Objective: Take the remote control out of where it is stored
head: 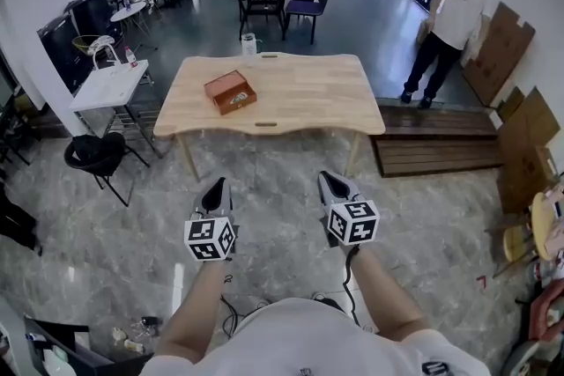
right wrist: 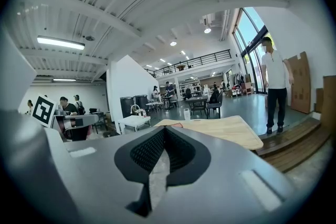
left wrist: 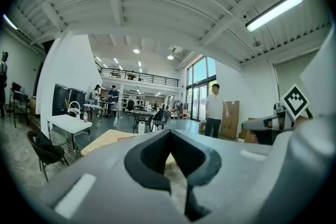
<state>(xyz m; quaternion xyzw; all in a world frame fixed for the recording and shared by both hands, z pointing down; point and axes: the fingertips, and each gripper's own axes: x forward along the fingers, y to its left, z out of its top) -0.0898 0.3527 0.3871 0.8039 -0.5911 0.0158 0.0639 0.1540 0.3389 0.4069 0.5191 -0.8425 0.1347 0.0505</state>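
A small reddish-brown box sits open on the left part of the wooden table, with something pale lying inside it. I cannot make out the remote control itself. My left gripper and right gripper are held side by side over the floor, short of the table's near edge and pointing at it. Both are shut with nothing between the jaws. In the left gripper view the box shows just past the closed gripper. In the right gripper view the table lies beyond the closed gripper.
A person stands at the back right, near a low wooden platform. Left of the table are a black chair and a small white table. Cardboard sheets lean on the right wall. Cables lie on the floor by my feet.
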